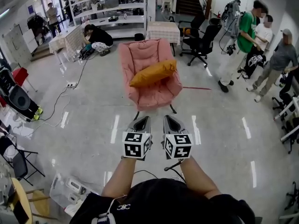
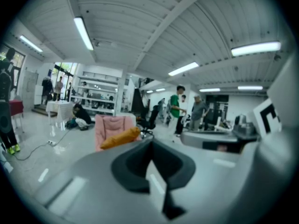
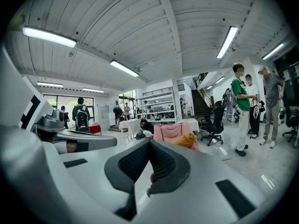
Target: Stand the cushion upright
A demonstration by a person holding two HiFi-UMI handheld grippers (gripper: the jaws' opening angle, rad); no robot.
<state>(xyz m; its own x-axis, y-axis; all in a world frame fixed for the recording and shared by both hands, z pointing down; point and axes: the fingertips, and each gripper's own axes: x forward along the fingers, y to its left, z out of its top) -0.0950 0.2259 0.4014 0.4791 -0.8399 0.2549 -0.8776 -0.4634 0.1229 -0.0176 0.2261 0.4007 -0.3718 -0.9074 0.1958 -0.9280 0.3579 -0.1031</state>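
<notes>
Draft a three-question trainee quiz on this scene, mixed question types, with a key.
1. Short answer: what does the orange cushion lie on?
2. True or false: the cushion stands upright.
3. Pick one. The left gripper and right gripper are:
A) both shut, empty, short of the chair
B) both wide open
C) clamped on the cushion

Key:
1. The pink chair.
2. False; it lies lengthwise across the seat.
3. A
</notes>
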